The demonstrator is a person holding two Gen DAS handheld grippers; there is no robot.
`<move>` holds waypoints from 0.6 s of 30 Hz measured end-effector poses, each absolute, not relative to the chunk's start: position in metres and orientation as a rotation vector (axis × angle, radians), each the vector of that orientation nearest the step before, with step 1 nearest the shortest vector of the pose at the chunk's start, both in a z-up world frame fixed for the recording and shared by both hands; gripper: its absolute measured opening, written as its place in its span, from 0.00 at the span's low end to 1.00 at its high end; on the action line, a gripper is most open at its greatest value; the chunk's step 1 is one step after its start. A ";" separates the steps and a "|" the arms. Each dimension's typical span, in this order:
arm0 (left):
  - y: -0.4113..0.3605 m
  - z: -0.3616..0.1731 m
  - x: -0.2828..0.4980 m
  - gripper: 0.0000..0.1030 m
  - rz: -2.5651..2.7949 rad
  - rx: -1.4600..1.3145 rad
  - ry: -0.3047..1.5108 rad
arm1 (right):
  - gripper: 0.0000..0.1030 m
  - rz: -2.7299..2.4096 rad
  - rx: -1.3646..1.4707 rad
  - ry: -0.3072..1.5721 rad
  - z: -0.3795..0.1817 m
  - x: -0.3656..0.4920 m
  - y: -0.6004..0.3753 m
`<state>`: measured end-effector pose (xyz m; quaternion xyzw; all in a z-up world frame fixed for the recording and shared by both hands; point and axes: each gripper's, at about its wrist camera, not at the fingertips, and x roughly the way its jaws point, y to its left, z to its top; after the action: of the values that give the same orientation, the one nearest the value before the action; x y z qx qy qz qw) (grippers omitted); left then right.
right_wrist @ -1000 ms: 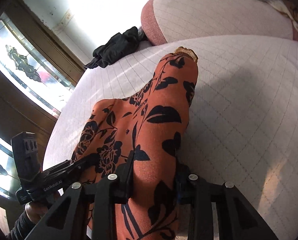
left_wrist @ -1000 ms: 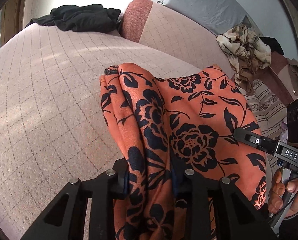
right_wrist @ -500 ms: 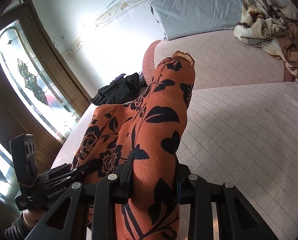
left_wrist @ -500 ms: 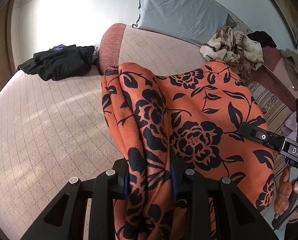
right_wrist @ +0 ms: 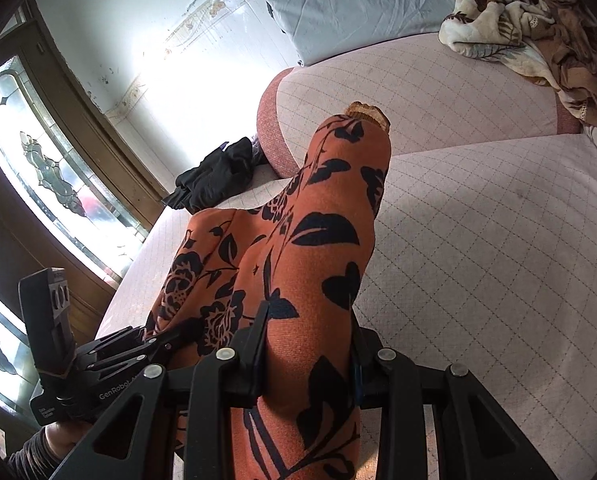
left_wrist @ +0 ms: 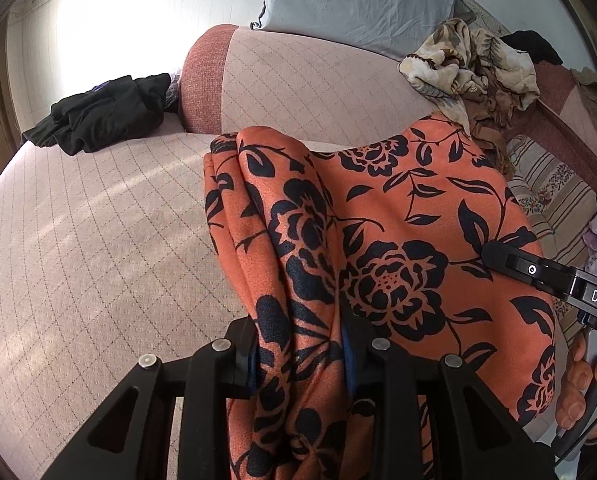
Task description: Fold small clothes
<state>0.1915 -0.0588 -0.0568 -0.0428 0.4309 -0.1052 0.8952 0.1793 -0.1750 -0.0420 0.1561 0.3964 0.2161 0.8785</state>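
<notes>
An orange garment with a black flower print [left_wrist: 398,216] hangs bunched between both grippers, lifted above the pink quilted sofa seat [left_wrist: 98,248]. My left gripper [left_wrist: 298,340] is shut on one bunched edge of it. My right gripper [right_wrist: 310,344] is shut on another part of the same garment [right_wrist: 322,240], which drapes forward over the jaws. The right gripper's side also shows at the right of the left wrist view [left_wrist: 538,272], and the left gripper at the lower left of the right wrist view [right_wrist: 110,360]. The garment's lower part is hidden.
A black garment [left_wrist: 102,116] lies at the far left of the seat. A beige patterned cloth heap [left_wrist: 474,68] lies on the sofa back [left_wrist: 318,84] at the right. A grey pillow [left_wrist: 358,0] leans on the wall. A stained-glass door [right_wrist: 46,168] stands left.
Both grippers have risen and tilted up with the orange garment still held, so more of the sofa back, pillow and wall shows. The grip has not changed.
</notes>
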 end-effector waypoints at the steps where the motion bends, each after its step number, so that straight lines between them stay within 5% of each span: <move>1: -0.060 -0.061 0.194 0.32 -0.218 -0.088 0.903 | 0.33 0.450 0.335 0.834 -0.047 0.182 -0.177; 8: -0.075 -0.121 0.218 0.35 -0.201 -0.076 1.033 | 0.33 0.394 0.411 0.921 -0.106 0.205 -0.198; 9: -0.079 -0.133 0.222 0.42 -0.179 -0.044 1.059 | 0.33 0.378 0.423 0.951 -0.120 0.208 -0.203; 10: -0.080 -0.136 0.223 0.53 -0.174 -0.040 1.033 | 0.38 0.350 0.423 0.995 -0.135 0.212 -0.206; 12: -0.076 -0.132 0.222 0.55 -0.180 -0.048 1.030 | 0.58 0.269 0.444 1.035 -0.155 0.214 -0.216; 18: -0.045 -0.098 0.195 0.56 -0.165 -0.093 0.965 | 0.60 0.178 0.379 0.887 -0.105 0.194 -0.226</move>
<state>0.1947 -0.0449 -0.0983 -0.0448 0.4631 -0.0792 0.8816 0.1937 -0.2264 -0.1051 0.1820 0.4259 0.0854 0.8822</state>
